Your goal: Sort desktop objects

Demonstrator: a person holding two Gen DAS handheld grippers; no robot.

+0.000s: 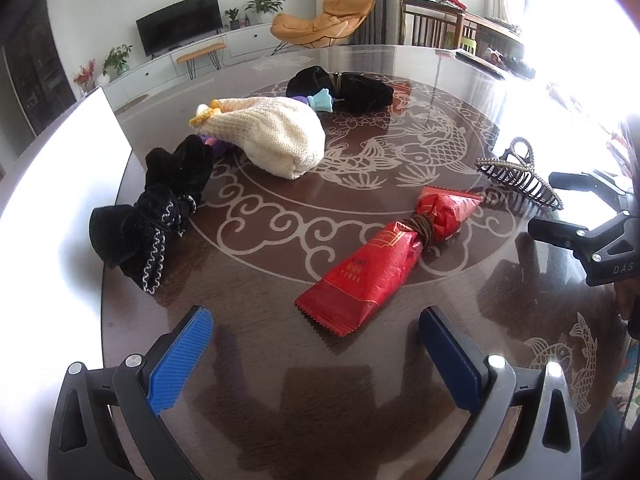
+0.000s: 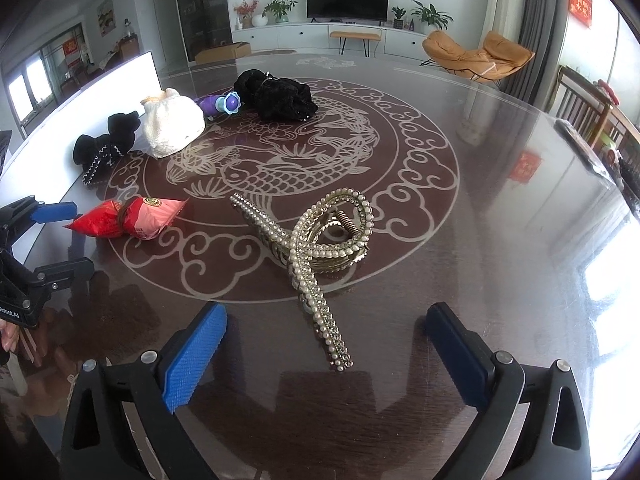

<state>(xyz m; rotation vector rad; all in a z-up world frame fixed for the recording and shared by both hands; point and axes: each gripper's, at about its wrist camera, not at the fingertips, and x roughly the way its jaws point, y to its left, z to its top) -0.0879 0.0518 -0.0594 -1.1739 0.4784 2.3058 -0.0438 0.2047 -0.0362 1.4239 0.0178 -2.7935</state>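
A red snack packet (image 1: 378, 260) tied with a brown band lies on the dark patterned table, just ahead of my open, empty left gripper (image 1: 316, 332). It also shows in the right wrist view (image 2: 124, 218). A pearl hair claw (image 2: 316, 240) lies just ahead of my open, empty right gripper (image 2: 326, 336); in the left wrist view the claw (image 1: 518, 176) is at the right. Farther back lie a cream knitted pouch (image 1: 272, 136), a black velvet bow (image 1: 156, 208), a black scrunchie (image 1: 348, 86) and a purple toy with a blue flower end (image 2: 222, 104).
A white board (image 1: 60, 200) lies along the table's left side. The right gripper's fingers (image 1: 576, 232) show at the right edge of the left wrist view. The left gripper (image 2: 48, 240) shows at the left of the right wrist view. Chairs stand beyond the table's far right edge.
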